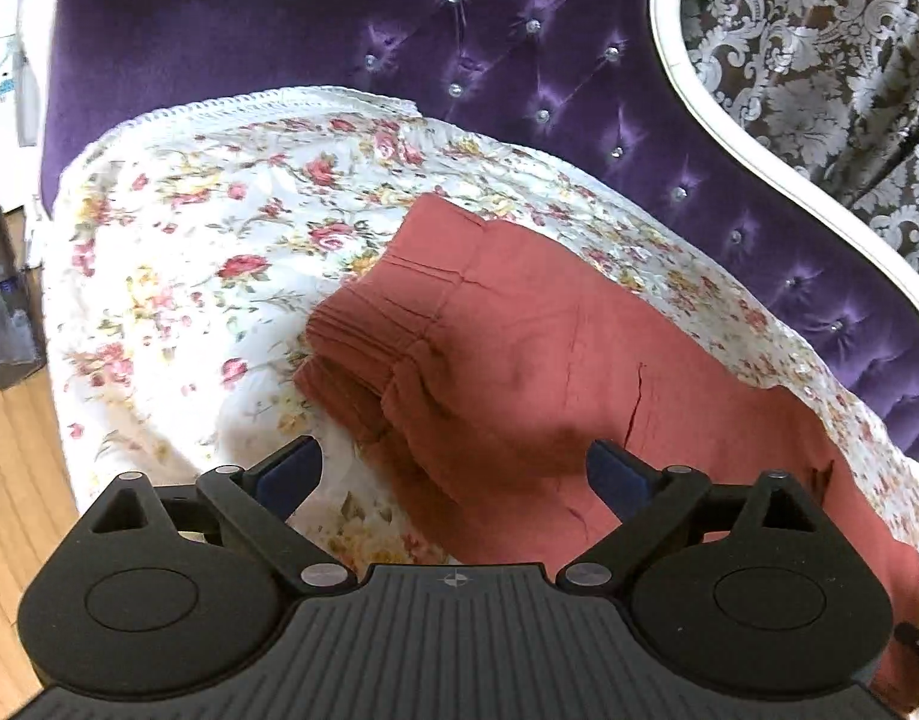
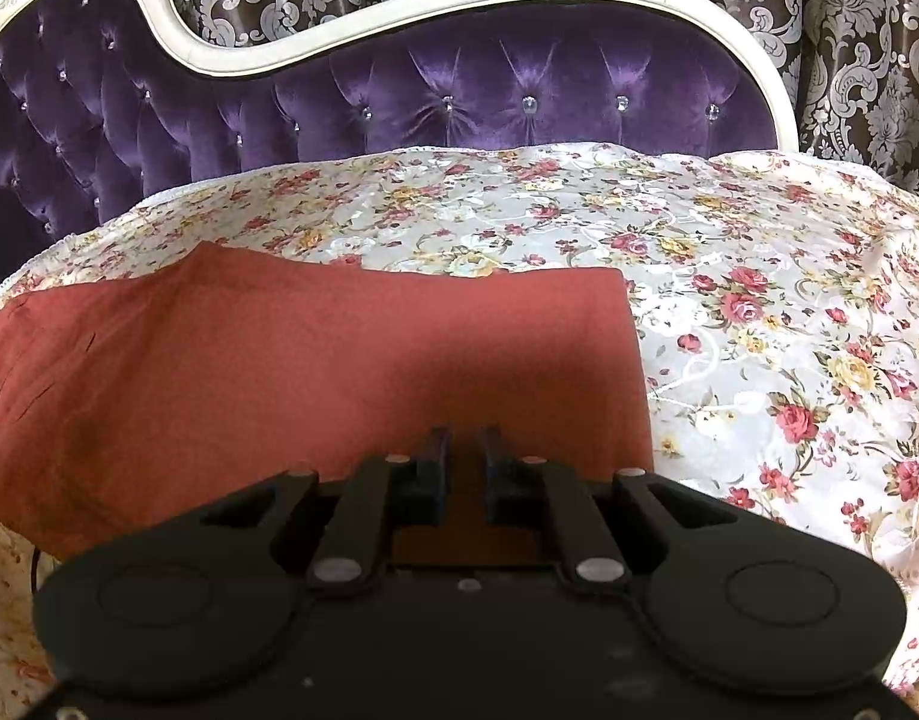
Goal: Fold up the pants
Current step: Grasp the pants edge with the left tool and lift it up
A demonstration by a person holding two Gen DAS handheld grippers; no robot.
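Rust-red pants point(image 1: 519, 360) lie flat on a floral sheet, waistband with pleated elastic toward the left in the left wrist view. My left gripper point(image 1: 453, 468) is open wide and empty, hovering over the near edge of the waist end. In the right wrist view the pants point(image 2: 315, 360) stretch from the left to a straight hem edge at the right. My right gripper point(image 2: 464, 450) hangs over the near edge of the leg end, its jaws nearly closed with a narrow gap; whether cloth is pinched between them is hidden.
The floral sheet point(image 2: 759, 330) covers a purple tufted sofa point(image 2: 459, 102) with a white frame. Patterned curtains point(image 2: 867, 60) hang behind. A wooden floor point(image 1: 9, 480) and a grey vacuum part point(image 1: 9, 330) lie at the left.
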